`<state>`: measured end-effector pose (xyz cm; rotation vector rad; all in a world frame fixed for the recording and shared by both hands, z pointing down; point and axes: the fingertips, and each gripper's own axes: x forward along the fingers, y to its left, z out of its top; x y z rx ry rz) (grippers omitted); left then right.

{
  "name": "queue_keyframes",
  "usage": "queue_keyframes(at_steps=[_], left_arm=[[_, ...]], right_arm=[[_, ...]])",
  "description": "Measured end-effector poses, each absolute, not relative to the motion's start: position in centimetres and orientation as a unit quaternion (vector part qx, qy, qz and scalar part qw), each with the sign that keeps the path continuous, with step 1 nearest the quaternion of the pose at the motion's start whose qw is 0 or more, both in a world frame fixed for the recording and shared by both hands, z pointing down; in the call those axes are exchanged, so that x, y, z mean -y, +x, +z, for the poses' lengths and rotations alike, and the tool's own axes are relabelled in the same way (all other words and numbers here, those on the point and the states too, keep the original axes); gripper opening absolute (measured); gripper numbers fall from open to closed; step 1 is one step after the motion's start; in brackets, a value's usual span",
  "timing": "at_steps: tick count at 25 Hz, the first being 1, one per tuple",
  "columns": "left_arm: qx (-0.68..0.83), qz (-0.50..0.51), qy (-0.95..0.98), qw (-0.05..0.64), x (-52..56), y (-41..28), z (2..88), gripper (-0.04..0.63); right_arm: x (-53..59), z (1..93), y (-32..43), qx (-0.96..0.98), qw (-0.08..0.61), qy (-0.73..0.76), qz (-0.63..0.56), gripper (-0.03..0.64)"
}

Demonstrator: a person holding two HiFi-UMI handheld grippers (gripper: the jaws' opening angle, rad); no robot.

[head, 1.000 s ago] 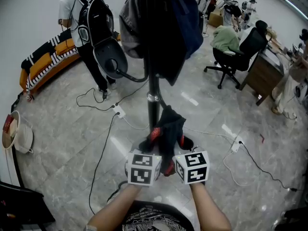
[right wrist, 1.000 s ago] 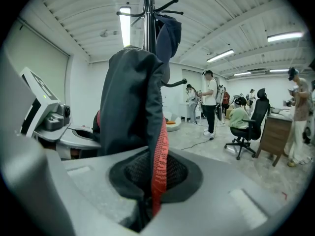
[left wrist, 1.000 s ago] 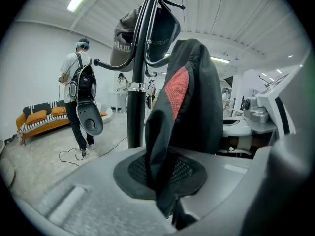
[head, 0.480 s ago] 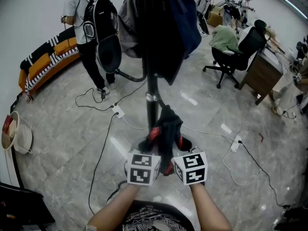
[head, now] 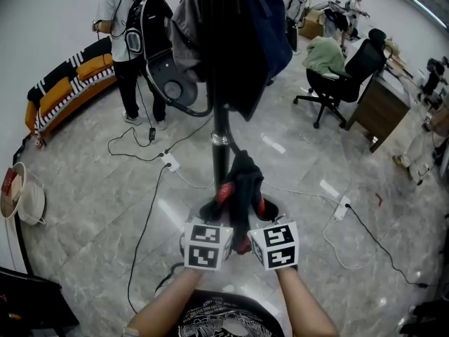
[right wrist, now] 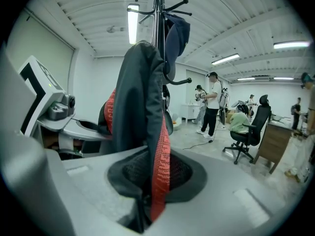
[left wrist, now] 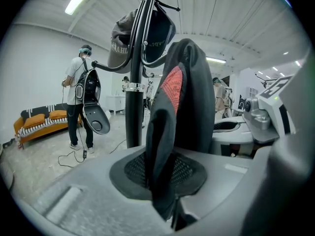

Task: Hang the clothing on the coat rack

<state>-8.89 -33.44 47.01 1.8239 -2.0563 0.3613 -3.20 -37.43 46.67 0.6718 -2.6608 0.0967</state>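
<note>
The dark, red-trimmed garment (head: 243,185) hangs at lower centre of the head view, just in front of the coat rack (head: 221,149) pole and far below its hooks. The left gripper (left wrist: 170,213) is clamped on the garment. The right gripper (right wrist: 142,213) is opening with cloth between its jaws. With only one side gripped, the garment may sag, snag the pole or drop to the floor.

A person (head: 116,5) wearing a black backpack (head: 146,27) stands far left on the grey marble floor (head: 84,188), near an orange sofa (head: 66,83) with a striped throw. Far right, a black office chair (head: 354,72) draped with a green garment (head: 324,55) stands beside a wooden worktop (head: 382,107). Black cables (head: 144,223) run to white power strips (head: 170,162).
</note>
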Motion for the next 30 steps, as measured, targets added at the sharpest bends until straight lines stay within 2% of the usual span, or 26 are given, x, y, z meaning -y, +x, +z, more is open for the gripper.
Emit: queue_keyframes(at_steps=[9,23,30], left_arm=[[0.728,0.13,0.649,0.178,33.2,-8.8,47.0,0.034],[0.722,0.123,0.66,0.168,33.1,-8.5,46.4,0.104],[0.714,0.111,0.671,0.164,33.0,-8.1,46.0,0.115]], right_arm=[[37.0,46.7,-3.1,0.949,0.197,0.246,0.032,0.069],[36.9,46.6,-2.6,0.944,0.197,0.262,0.032,0.109],[36.5,46.5,-2.1,0.939,0.202,0.276,0.031,0.115]])
